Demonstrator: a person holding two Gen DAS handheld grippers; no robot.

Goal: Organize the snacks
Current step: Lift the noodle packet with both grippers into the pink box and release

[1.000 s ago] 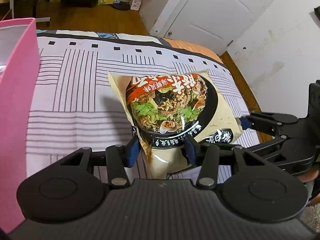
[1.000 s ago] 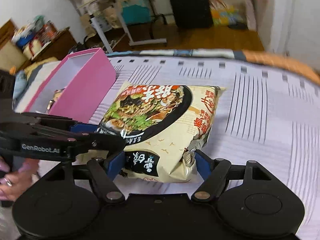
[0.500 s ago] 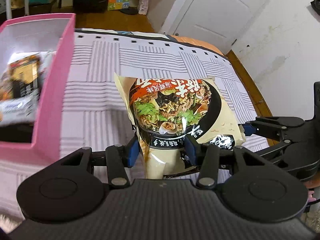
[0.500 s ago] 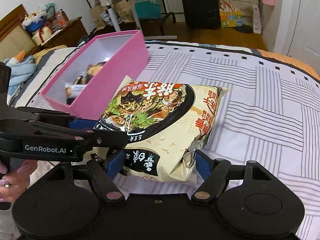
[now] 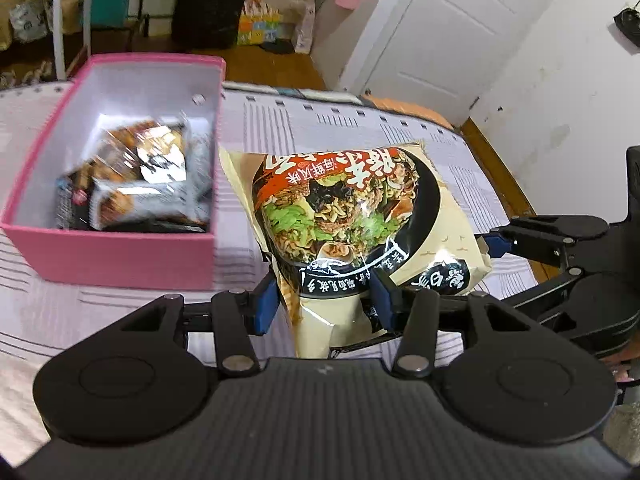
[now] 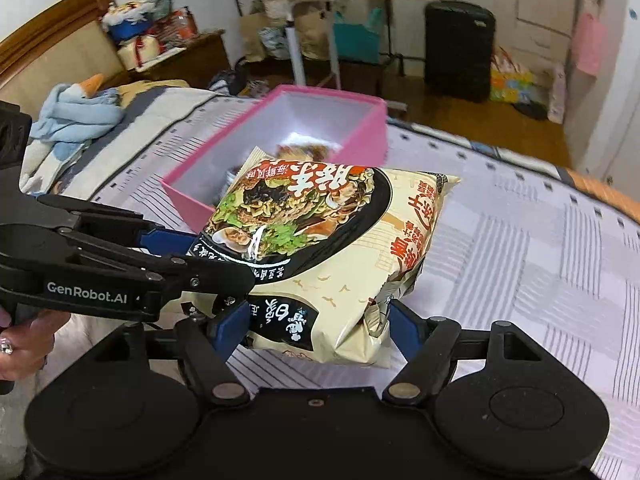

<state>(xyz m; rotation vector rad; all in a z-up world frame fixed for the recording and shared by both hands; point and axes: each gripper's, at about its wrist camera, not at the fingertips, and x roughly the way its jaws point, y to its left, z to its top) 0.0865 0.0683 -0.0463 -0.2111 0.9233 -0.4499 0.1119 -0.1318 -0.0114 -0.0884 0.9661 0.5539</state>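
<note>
A cream and black noodle packet (image 5: pixel 340 216) (image 6: pixel 320 248) hangs above the striped bedspread, carried by both grippers. My left gripper (image 5: pixel 326 300) is shut on its near edge. My right gripper (image 6: pixel 316 320) is shut on an adjoining corner and shows in the left wrist view at the right (image 5: pixel 496 244). The pink box (image 5: pixel 100 252) (image 6: pixel 280 136) stands just left of the packet, with several dark snack packets (image 5: pixel 140 184) inside. In the right wrist view the packet's far corner overlaps the box's near rim.
The bedspread (image 6: pixel 520 260) stretches to the right of the packet. A hand (image 6: pixel 24 344) holds the left gripper's handle. A blue cloth (image 6: pixel 72 116) lies near the headboard. On the floor beyond the bed stand a black suitcase (image 6: pixel 458 48) and a white door (image 5: pixel 452 28).
Both grippers have carried the noodle packet up and towards the pink box. The box has come from the frame edge fully into view, its contents showing. The grips are unchanged.
</note>
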